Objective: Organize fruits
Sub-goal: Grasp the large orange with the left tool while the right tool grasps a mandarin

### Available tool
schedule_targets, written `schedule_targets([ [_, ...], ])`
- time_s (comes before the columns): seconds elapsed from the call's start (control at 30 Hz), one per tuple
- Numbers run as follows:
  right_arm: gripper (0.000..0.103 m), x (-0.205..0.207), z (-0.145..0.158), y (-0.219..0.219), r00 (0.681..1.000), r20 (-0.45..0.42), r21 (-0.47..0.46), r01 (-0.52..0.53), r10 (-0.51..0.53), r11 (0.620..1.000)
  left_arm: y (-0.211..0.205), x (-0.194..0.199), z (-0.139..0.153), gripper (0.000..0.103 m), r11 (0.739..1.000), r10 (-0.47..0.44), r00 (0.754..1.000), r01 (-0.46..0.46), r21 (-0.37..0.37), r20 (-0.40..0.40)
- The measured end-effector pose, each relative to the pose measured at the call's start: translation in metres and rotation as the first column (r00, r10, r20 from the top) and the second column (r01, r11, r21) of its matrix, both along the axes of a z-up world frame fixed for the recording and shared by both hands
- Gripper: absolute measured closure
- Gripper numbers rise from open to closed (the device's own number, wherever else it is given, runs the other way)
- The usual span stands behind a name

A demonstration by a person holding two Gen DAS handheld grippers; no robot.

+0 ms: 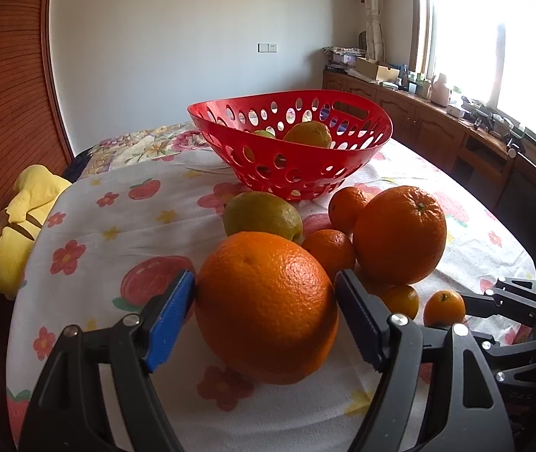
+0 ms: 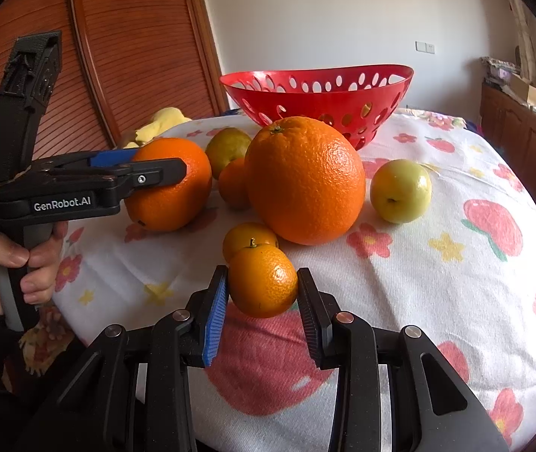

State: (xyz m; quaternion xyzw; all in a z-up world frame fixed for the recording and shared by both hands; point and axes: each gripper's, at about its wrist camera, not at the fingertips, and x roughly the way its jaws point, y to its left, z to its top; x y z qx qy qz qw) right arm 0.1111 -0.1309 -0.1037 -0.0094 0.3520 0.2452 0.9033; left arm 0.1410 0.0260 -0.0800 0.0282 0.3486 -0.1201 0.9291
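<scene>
My left gripper has its jaws closed against both sides of a large orange, which rests on the flowered cloth covering the table. My right gripper clamps a small mandarin in its jaws near the table's front edge. The red basket stands toward the far edge. Only the left wrist view shows inside it: one yellowish fruit and a green one behind it. Only the right wrist view shows a yellow-green apple right of the second large orange, and the hand squeezing the left gripper's handle.
</scene>
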Motion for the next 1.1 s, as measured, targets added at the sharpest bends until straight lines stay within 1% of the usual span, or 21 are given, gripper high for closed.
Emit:
schedule_targets([
  [0.13,0.067,0.000,0.001,0.000,1.000,0.000,0.002,0.001,-0.001,1.000,-0.003,0.008,-0.008,0.020,1.000,-0.009,1.000,0.010,0.024,-0.024],
  [0.23,0.067,0.000,0.001,0.001,1.000,0.001,0.000,0.001,-0.001,1.000,-0.002,0.012,-0.011,0.018,1.000,-0.014,0.999,0.014,0.015,-0.042],
  [0.33,0.067,0.000,0.001,0.001,1.000,0.000,0.000,0.002,-0.002,1.000,-0.001,0.016,-0.015,0.018,1.000,-0.017,0.998,0.018,0.014,-0.063],
  [0.6,0.067,0.000,0.001,-0.004,1.000,-0.001,0.008,0.016,-0.016,1.000,-0.001,0.017,-0.016,0.017,0.999,-0.031,0.997,0.033,0.022,-0.067],
  [0.7,0.067,-0.001,0.000,-0.004,1.000,-0.004,0.009,0.018,-0.018,1.000,-0.002,0.020,-0.021,0.017,0.999,-0.036,0.995,0.039,0.033,-0.093],
  [0.77,0.067,-0.001,0.000,-0.004,1.000,-0.005,0.008,0.018,-0.018,1.000,-0.001,0.020,-0.024,0.018,0.999,-0.039,0.994,0.041,0.022,-0.099],
  [0.93,0.067,-0.001,0.000,-0.004,1.000,-0.007,0.008,0.020,-0.020,1.000,0.001,0.017,-0.024,0.019,0.999,-0.038,0.995,0.039,0.003,-0.091],
  [1.1,0.067,0.000,-0.002,-0.004,1.000,-0.008,0.006,0.023,-0.023,1.000,0.002,0.009,-0.024,0.020,0.999,-0.039,0.996,0.039,0.007,-0.077],
])
